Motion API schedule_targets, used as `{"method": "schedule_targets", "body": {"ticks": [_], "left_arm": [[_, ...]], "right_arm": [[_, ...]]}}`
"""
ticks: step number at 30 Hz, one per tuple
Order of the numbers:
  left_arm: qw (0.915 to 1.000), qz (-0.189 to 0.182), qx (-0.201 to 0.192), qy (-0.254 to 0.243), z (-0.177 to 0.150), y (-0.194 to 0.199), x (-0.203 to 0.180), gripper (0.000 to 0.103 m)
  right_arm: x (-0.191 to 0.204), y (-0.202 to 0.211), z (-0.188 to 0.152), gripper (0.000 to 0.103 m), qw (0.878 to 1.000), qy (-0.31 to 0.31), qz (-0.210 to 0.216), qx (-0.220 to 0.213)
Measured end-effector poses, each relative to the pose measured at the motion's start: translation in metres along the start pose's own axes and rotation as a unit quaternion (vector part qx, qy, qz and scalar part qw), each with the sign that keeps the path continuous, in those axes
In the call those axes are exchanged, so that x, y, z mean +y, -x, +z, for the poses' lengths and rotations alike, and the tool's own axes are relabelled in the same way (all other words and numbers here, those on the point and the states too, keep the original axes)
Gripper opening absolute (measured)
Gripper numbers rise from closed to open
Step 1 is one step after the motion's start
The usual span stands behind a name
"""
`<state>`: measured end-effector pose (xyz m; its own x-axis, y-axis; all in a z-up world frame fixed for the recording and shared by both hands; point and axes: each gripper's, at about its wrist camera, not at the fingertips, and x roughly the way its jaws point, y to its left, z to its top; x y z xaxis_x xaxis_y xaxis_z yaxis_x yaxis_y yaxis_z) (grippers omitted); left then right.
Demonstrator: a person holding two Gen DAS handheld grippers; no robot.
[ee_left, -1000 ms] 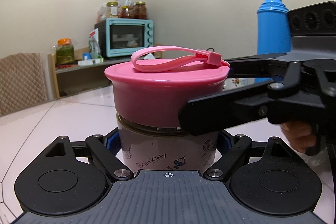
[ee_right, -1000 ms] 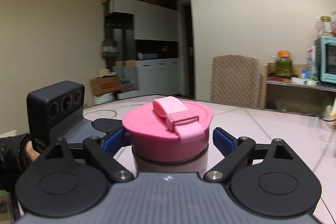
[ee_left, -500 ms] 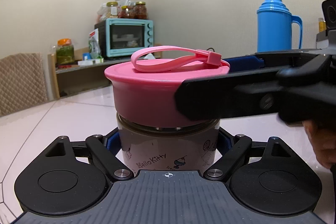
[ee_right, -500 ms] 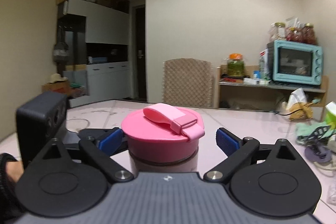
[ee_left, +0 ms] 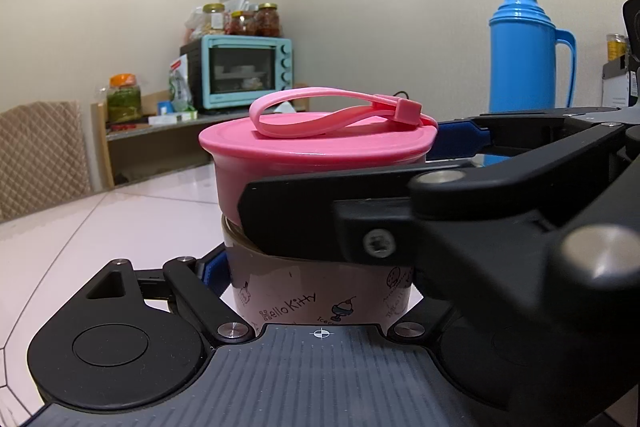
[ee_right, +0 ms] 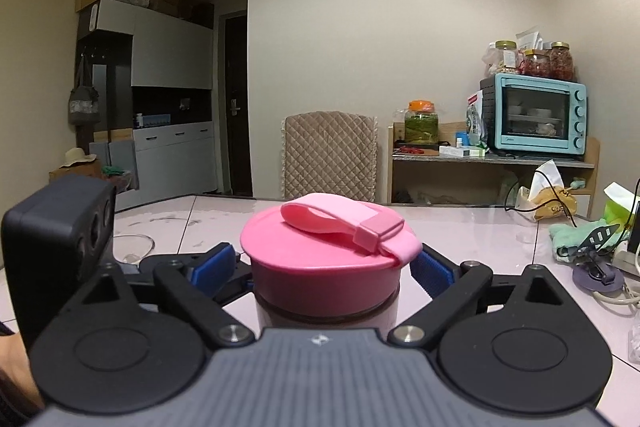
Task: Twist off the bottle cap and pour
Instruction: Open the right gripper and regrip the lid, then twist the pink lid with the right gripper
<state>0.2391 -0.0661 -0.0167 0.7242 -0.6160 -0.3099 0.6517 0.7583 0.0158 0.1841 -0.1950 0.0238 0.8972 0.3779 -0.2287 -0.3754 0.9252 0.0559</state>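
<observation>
Left tool [ee_left: 320, 279] clamps bottle [ee_left: 316, 295] body, right tool [ee_right: 326, 267] grips pink cap [ee_right: 324, 267] w/ strap.

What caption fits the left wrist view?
Left gripper holds the bottle while the right gripper clamps its pink cap.

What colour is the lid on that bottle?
The cap is pink, with a lighter pink strap; the right wrist view shows it best.

Left wrist view: low over tabletop [ee_left: 120, 211], very near bottle [ee_left: 316, 291], faces wall with blue thermos [ee_left: 524, 51]. Right wrist view: slightly higher, level with pink cap [ee_right: 324, 259], faces doorway and cabinets. Both share bottle, cap, teal oven [ee_left: 240, 71] shelf, quilted chair [ee_right: 330, 155].
</observation>
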Motion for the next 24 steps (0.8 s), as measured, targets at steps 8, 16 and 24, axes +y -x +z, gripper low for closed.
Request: {"method": "schedule_targets", "body": {"ticks": [8, 16, 24], "left_arm": [[1.0000, 0.000, 0.000, 0.000, 0.000, 0.000, 0.000, 0.090], [1.0000, 0.000, 0.000, 0.000, 0.000, 0.000, 0.001, 0.090], [1.0000, 0.000, 0.000, 0.000, 0.000, 0.000, 0.000, 0.090]], "right_arm": [[-0.004, -0.003, -0.003, 0.085, 1.000, -0.004, 0.000, -0.003], [-0.017, -0.001, -0.002, 0.085, 0.999, 0.015, 0.049, -0.003], [-0.039, -0.004, 0.002, 0.085, 0.992, 0.041, 0.120, 0.002]]}}
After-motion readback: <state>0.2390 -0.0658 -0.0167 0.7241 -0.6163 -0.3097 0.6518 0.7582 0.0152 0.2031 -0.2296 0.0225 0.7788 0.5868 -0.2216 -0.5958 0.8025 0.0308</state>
